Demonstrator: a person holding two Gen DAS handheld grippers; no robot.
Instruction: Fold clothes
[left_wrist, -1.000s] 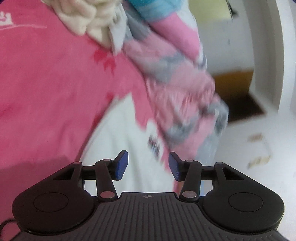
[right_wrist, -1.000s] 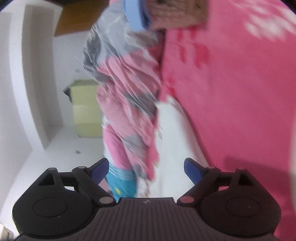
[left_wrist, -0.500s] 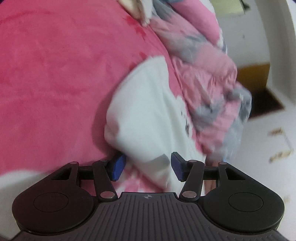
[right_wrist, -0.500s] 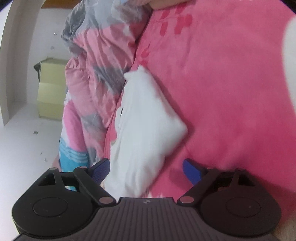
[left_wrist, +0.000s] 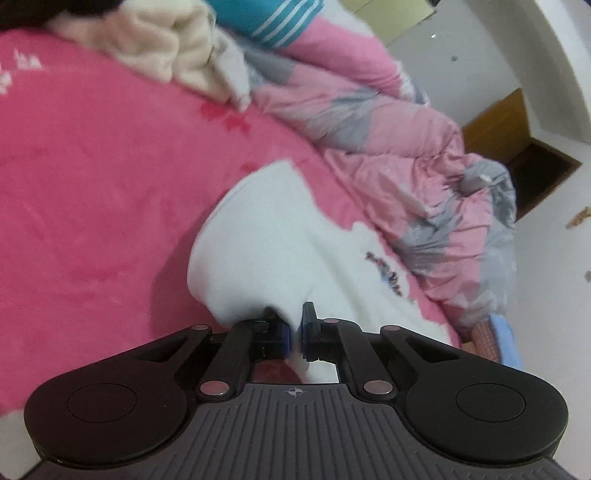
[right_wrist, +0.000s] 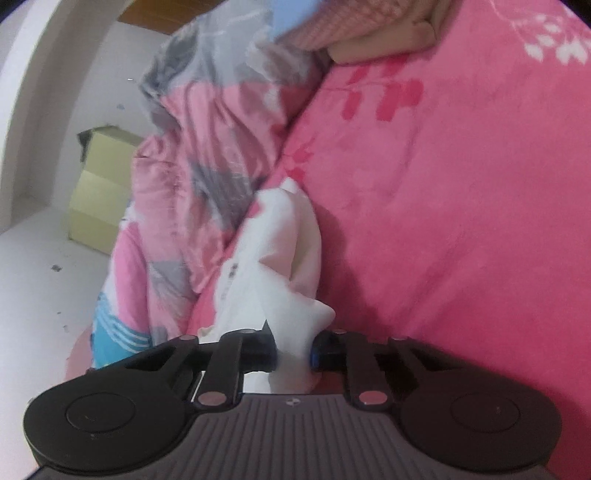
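Two tools clamped | left tool (left_wrist: 295, 334), right tool (right_wrist: 293, 350) just closed on one white garment (left_wrist: 269, 236)

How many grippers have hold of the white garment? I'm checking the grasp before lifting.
2. The left gripper is shut on the white garment at its near edge; the right gripper pinches a bunched fold.

The left hand-held gripper (left_wrist: 295, 332) has just closed and pinches the near edge of a white cloth garment (left_wrist: 273, 236), which lies on the bright pink bed cover (left_wrist: 92, 177) beside a rumpled pink-and-grey quilt (left_wrist: 424, 173).
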